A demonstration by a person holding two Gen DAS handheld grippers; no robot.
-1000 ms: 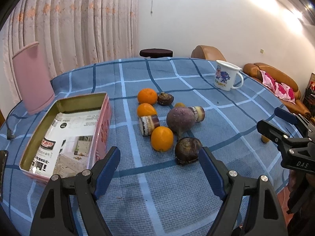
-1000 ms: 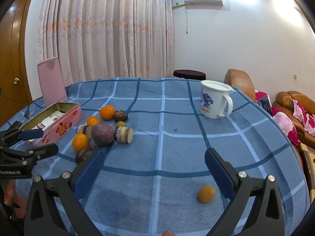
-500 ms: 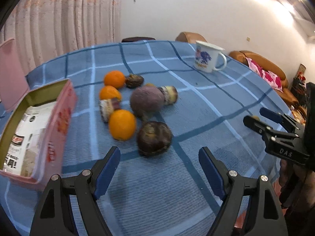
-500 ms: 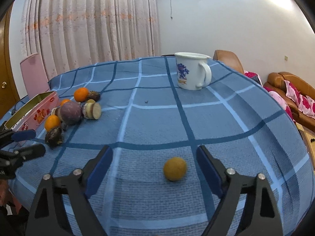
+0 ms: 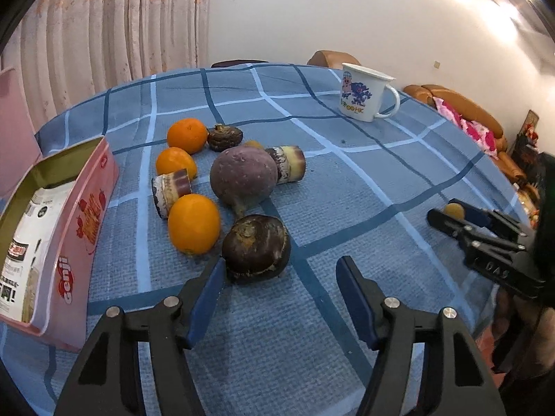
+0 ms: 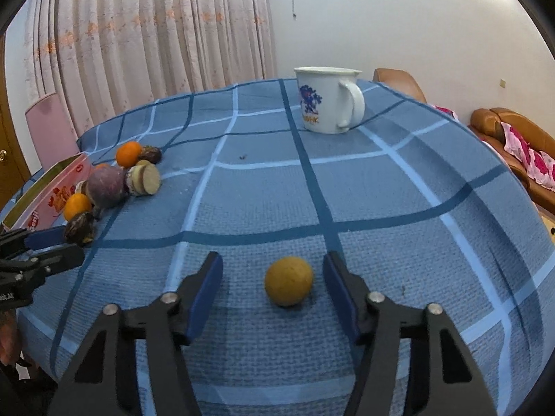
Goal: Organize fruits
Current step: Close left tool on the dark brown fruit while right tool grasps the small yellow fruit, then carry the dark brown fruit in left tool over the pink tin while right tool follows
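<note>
1. Tongs come first: the left gripper (image 5: 279,277) has just been narrowing its blue-padded jaws, yet they stand apart, and the dark brown, glossy, flattened round fruit (image 5: 256,247) sits just ahead of the gap, against the tip of the left-hand pad; whether it touches there cannot be told, and the other pad is well clear.
2. The right gripper (image 6: 272,282) has likewise been closing, and its jaws are apart with the small round yellow fruit (image 6: 289,280) between them; neither pad looks to press on it.
3. Step in hand, as a judgement: each tool is lining up a grasp on one fruit, the pick not yet made.
4. Next move probably calls for the left tool to go forward and centre the dark fruit, then both to close gently, since round, smooth skins may roll off the pads.
5. Beyond the dark fruit lie a smooth orange (image 5: 194,223), a dull purple, dimpled round root (image 5: 244,176) and cut cylindrical pieces.
6. Left of the left tool stands the open pink tin box (image 5: 86,215), likely the destination.
7. Farther off, a white enamel mug (image 6: 326,100) rests on the woven blue checked tablecloth (image 6: 399,190).
</note>
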